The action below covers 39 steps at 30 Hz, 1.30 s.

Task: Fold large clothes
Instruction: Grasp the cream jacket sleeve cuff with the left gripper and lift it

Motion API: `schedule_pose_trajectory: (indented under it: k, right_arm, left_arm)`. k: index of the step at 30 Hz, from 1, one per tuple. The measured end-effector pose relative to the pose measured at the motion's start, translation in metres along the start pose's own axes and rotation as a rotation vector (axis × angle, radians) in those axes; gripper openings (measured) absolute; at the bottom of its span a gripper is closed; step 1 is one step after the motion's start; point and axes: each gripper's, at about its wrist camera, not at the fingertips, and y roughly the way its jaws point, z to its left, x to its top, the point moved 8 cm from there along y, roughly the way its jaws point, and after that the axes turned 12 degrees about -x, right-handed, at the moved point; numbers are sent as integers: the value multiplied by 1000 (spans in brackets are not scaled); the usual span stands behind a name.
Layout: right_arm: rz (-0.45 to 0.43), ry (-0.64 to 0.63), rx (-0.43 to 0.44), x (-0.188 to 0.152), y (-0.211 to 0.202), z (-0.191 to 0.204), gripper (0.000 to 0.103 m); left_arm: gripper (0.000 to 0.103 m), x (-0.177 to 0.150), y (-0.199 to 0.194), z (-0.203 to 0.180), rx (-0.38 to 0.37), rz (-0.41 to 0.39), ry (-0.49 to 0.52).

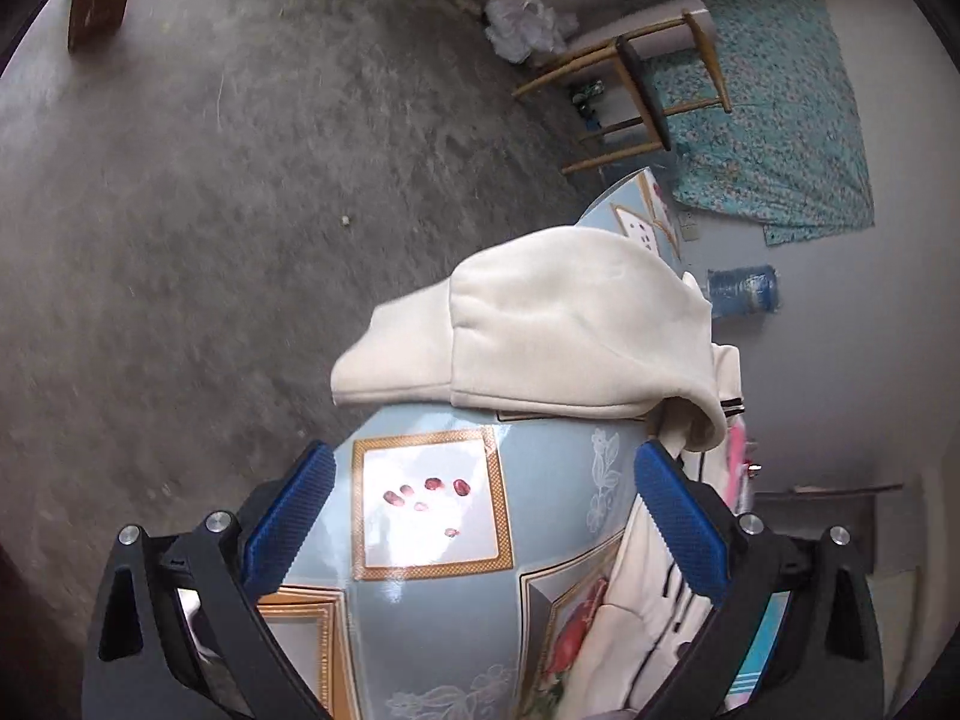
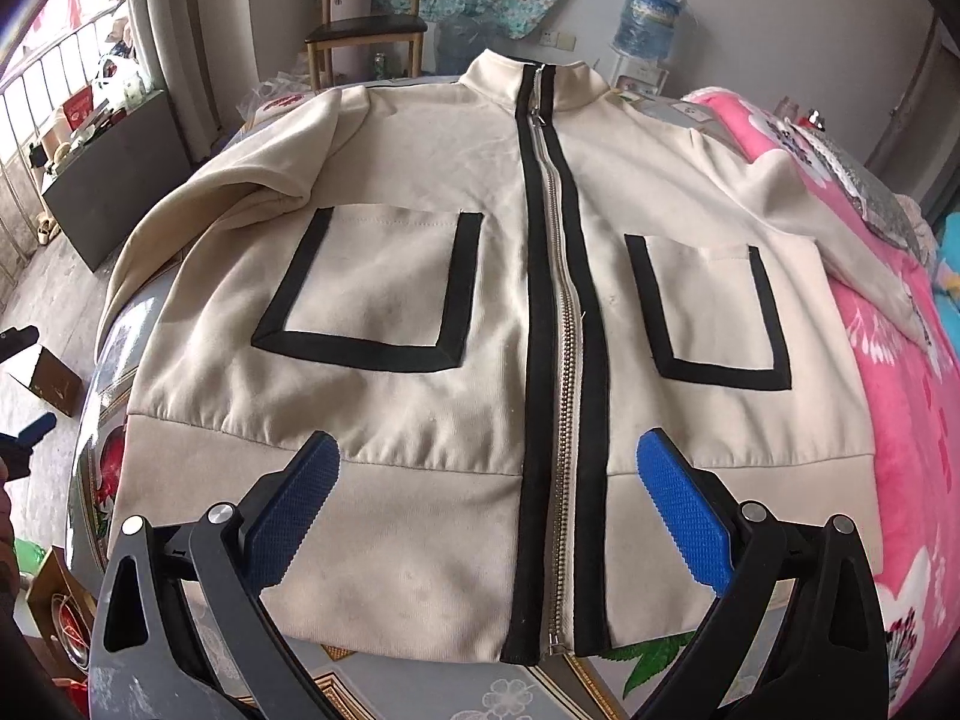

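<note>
Cream zip jacket (image 2: 480, 324) flat on patterned table (image 1: 540, 480) — both grippers' jaws spread, empty

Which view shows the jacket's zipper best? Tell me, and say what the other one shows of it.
The right wrist view. The jacket lies flat, front up, and its zipper runs in full from collar to hem. The left wrist view shows no zipper, only a folded cream sleeve lying across the table.
</note>
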Motion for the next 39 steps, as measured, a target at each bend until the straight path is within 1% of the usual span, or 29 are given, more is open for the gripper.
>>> schedule_pose_trajectory:
  k: [4, 7, 8, 10, 13, 15, 16, 17, 19, 21, 22, 24, 25, 27, 28, 29, 30, 34, 36, 39]
  right_arm:
    - [18, -3, -5, -2, 9, 1, 96]
    - [27, -2, -10, -4, 14, 1, 96]
    - [32, 3, -7, -5, 16, 1, 96]
    - [40, 12, 2, -5, 19, -1, 96]
    - [45, 23, 13, -6, 24, -4, 96]
    - [54, 29, 14, -9, 29, -6, 96]
    - [60, 29, 14, -10, 30, -6, 96]
    - [66, 31, 13, -11, 33, -7, 96]
    - [73, 39, 16, -13, 36, -10, 96]
    - [77, 51, 25, -13, 37, -13, 96]
    - [76, 56, 26, -12, 38, -15, 96]
    - [74, 62, 27, -11, 39, -17, 96]
    - [74, 64, 30, -11, 40, -18, 96]
    - [75, 70, 39, -11, 42, -21, 96]
    - [75, 73, 44, -11, 42, -22, 96]
    - [75, 76, 48, -11, 42, -23, 96]
    - [74, 80, 51, -11, 43, -24, 96]
    - [72, 99, 64, -12, 43, -30, 96]
    - [70, 109, 72, -11, 42, -32, 96]
    - [55, 112, 76, -9, 39, -37, 96]
  left_arm:
    - [98, 0, 30, 18, -134, 74, -214]
    - [98, 6, 50, 33, -177, 100, -355]
    - [98, 9, 54, 38, -184, 95, -393]
    - [98, 17, 60, 52, -172, 51, -480]
    - [98, 28, 72, 65, -179, 7, -611]
    - [98, 36, 75, 70, -164, -32, -637]
    - [97, 42, 75, 71, -144, -55, -629]
    - [91, 47, 75, 72, -120, -73, -620]
    - [84, 53, 70, 72, -68, -113, -595]
    - [69, 63, 57, 66, -11, -177, -527]
    - [65, 69, 49, 60, 18, -202, -478]
    - [48, 77, 35, 53, 70, -238, -401]
    - [44, 81, 29, 49, 77, -250, -375]
    - [28, 87, 23, 45, 92, -247, -331]
    - [24, 90, 20, 43, 103, -248, -312]
    - [15, 93, 17, 40, 114, -250, -286]
    - [13, 95, 17, 36, 128, -248, -251]
    - [10, 103, 16, 17, 214, -247, -96]
    - [9, 105, 16, 10, 261, -254, -51]
    - [9, 110, 7, -14, 283, -293, 10]
